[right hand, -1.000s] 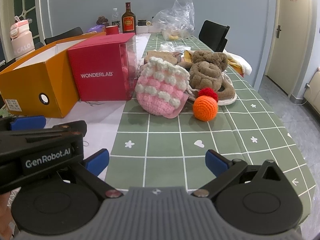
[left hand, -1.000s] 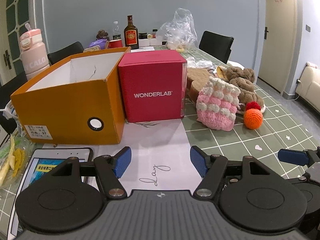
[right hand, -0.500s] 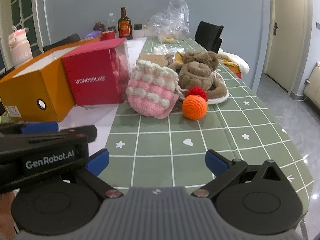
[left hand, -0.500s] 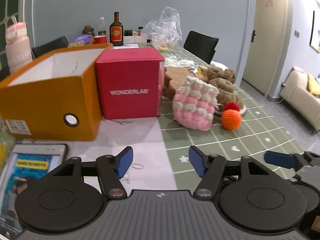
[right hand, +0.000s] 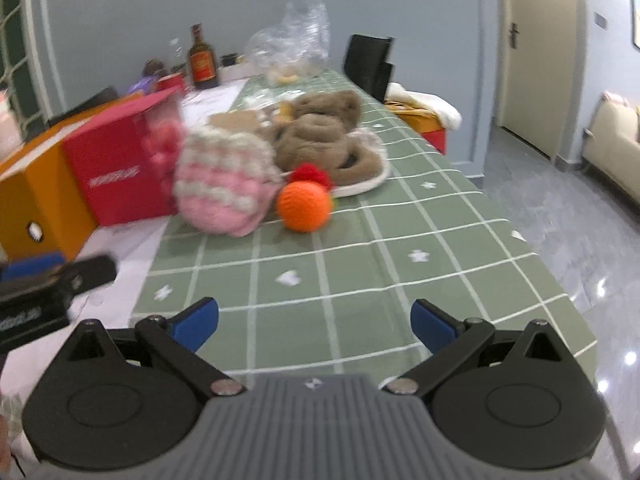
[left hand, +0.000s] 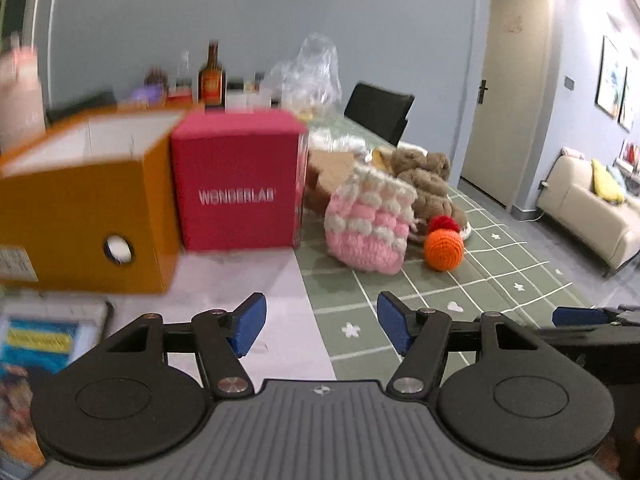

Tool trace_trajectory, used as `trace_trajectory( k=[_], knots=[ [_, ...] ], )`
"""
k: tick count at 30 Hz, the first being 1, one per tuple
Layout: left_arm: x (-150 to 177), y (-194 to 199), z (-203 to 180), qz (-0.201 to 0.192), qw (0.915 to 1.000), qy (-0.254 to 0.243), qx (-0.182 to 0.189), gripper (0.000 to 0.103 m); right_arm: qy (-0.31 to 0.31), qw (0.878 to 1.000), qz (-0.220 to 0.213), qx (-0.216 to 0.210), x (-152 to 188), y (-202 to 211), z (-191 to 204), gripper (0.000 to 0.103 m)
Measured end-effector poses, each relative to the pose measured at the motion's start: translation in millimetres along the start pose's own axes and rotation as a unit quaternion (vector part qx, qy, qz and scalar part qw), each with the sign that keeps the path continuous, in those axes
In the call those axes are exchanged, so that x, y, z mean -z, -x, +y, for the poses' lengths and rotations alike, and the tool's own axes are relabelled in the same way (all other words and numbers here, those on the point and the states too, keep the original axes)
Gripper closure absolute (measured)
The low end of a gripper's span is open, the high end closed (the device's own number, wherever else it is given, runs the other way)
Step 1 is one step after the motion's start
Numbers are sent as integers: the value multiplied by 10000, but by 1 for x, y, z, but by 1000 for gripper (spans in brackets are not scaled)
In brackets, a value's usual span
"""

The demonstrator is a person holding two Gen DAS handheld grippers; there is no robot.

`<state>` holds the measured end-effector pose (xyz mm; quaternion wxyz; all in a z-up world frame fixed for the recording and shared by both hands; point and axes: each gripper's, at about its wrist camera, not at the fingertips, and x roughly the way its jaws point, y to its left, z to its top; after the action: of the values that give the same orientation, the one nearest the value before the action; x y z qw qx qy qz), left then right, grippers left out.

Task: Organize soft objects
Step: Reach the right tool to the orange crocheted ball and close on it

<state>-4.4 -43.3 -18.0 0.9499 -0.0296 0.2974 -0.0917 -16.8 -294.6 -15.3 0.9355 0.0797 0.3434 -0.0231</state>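
green checked tablecloth (right hand: 400, 240) | pink-and-white crocheted pouch (right hand: 224, 192) | orange crocheted ball (right hand: 303, 207)

a home dining room — checked tablecloth (right hand: 400, 248), black chair (left hand: 380, 116), beige sofa (left hand: 588, 212), framed picture (left hand: 610, 76)

A brown glass bottle (left hand: 212, 80) stands upper left of centre against the grey wall, with a crumpled clear plastic bag (left hand: 312, 72) to its right. A black chair (left hand: 380, 114) sits right of centre; a cream sofa (left hand: 588, 208) fills the right edge.
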Motion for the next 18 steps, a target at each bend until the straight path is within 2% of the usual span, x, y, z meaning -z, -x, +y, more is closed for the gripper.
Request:
trace_trajectory(
  k=[2,4,7,10,11,13,15,18],
  knots=[
    [-1,-6,4,219,9996,19,190,32,-84,9999,-134,-50,-4,0,-7,3],
    [0,-10,0,258,9990,-252,274,32,-115,9994,-295,-160,-11,-3,-10,3],
    [5,-16,-10,240,9973,-683,123,32,-246,9979,-500,-323,-22,-11,-13,3],
    [7,-29,-10,531,9968,-590,139,32,-230,9975,-631,-236,-30,-26,-7,3],
    [8,-32,-9,564,9968,-523,200,32,-199,9976,-628,-210,-33,-32,-4,5],
    [11,-34,-9,599,9964,-538,267,32,-177,9982,-523,-223,-37,-45,0,16],
    [13,-35,-13,545,9957,-705,252,32,-249,9986,-405,-212,-39,-57,4,20],
    [15,-36,-15,497,9953,-810,156,32,-245,9984,-468,-214,-36,-64,9,22]
  ],
)
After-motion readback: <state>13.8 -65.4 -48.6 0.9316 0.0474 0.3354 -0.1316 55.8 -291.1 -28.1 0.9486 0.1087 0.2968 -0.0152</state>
